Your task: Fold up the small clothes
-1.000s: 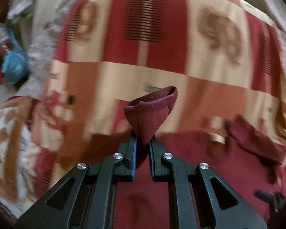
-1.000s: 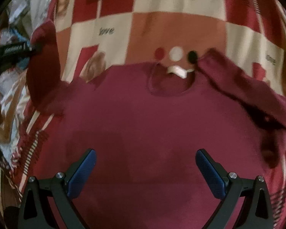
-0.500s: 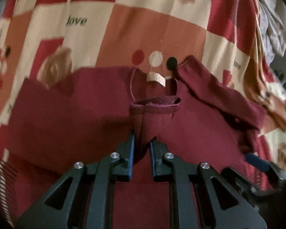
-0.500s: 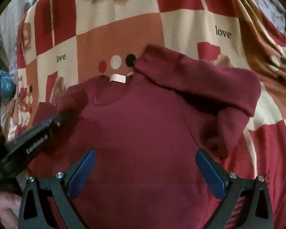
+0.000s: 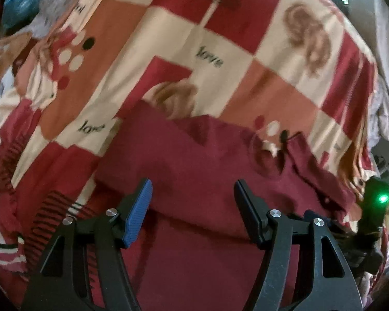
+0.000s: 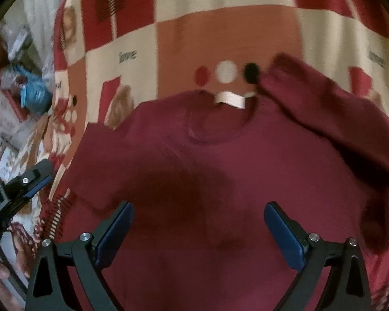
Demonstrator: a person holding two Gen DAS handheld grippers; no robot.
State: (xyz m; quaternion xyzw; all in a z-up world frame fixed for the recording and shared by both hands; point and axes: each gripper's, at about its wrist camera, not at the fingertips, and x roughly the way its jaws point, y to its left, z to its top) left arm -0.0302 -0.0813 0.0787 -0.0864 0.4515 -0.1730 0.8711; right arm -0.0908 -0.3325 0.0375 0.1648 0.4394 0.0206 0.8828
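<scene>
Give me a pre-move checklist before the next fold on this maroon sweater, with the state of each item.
1. Left gripper empty, jaws apart: ok.
2. Right gripper empty, jaws apart: ok.
3. Maroon sweater lying front up, neck label visible: ok.
4. Wearer's-left-side sleeve folded in over the body: not ok, it still lies out on the bedspread.
5. Other sleeve lying flat: cannot tell.
6. Hem straight: cannot tell, out of view.
</scene>
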